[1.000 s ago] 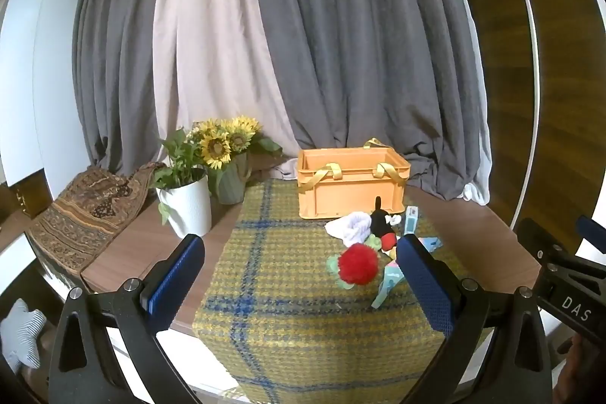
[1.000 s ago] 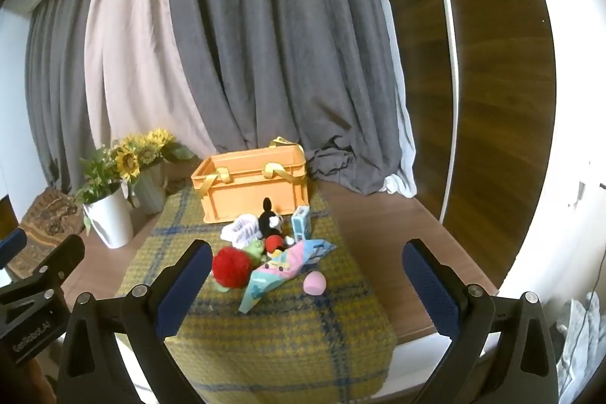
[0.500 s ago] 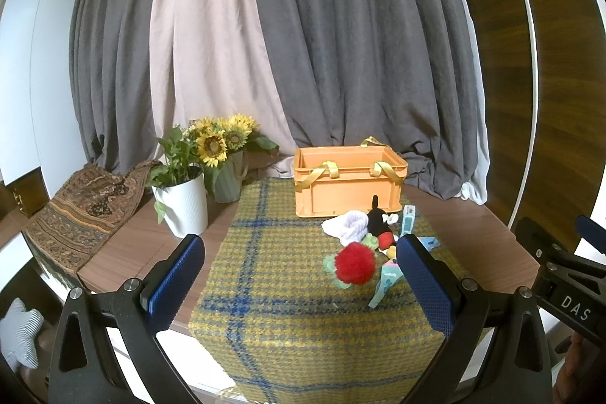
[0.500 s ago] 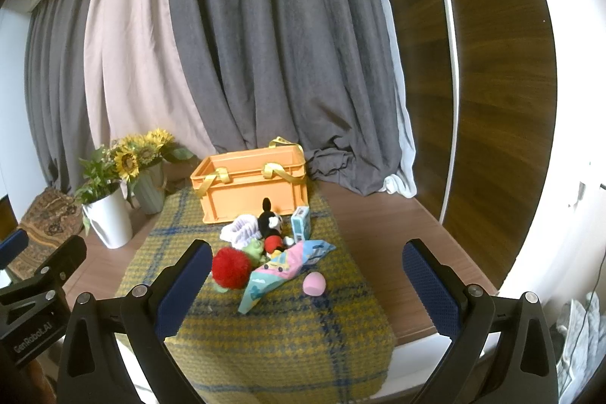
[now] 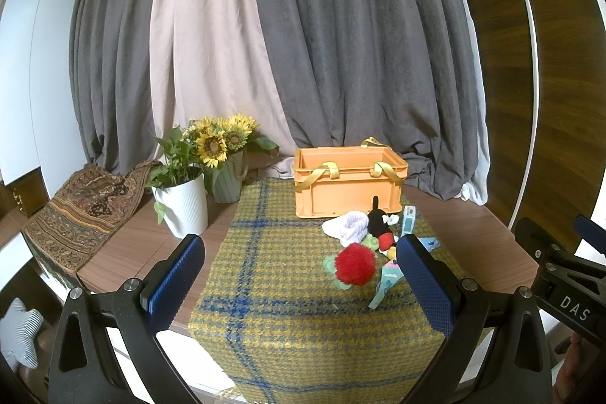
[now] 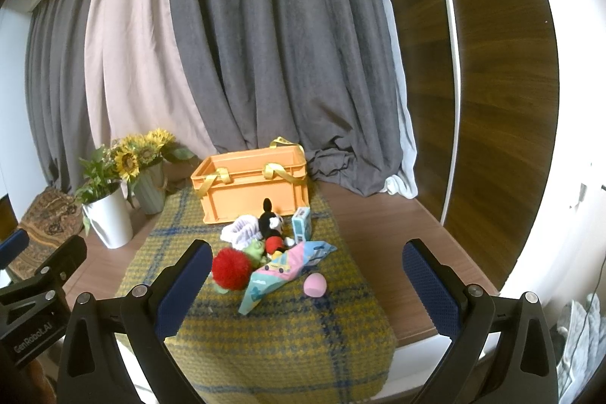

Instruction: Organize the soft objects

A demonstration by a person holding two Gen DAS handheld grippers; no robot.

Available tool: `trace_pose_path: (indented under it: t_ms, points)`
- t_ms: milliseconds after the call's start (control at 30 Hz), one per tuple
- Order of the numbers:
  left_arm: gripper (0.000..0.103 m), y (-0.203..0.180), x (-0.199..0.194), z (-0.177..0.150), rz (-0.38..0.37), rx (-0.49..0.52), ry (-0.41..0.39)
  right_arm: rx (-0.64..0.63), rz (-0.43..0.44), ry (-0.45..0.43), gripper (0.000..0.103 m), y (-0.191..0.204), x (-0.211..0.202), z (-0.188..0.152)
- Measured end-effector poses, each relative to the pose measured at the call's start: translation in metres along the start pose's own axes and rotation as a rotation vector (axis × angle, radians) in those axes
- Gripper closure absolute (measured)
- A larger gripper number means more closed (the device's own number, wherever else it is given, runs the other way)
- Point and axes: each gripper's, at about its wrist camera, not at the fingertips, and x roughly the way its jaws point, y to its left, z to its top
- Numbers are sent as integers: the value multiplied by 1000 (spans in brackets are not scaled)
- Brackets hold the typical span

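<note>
Right wrist view: I see one orange crate with yellow straps on the plaid cloth over the tabletop. In front, a heap: one fuzzy red ball, one mouse plush, one pink ball, one pastel pouch. My right gripper and left gripper both gape wide, grasping nothing
</note>
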Motion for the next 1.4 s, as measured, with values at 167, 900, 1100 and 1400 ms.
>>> trace_pose_path:
  t_ms: [167, 900, 1100, 1400]
  points:
    - [0, 0, 0, 0, 0, 1, 0, -1, -1, -1, 1, 1, 1, 0]
    - [0, 0, 0, 1, -1, -1, -1, -1, -1, 2, 1, 1, 2, -1]
    - [0, -1, 1, 2, -2, -1, 0, -3, -3, 4, 1, 1, 3, -2]
    - [0, -6, 12, 5, -18, 9, 14, -2, -17, 14, 1, 2, 11, -9]
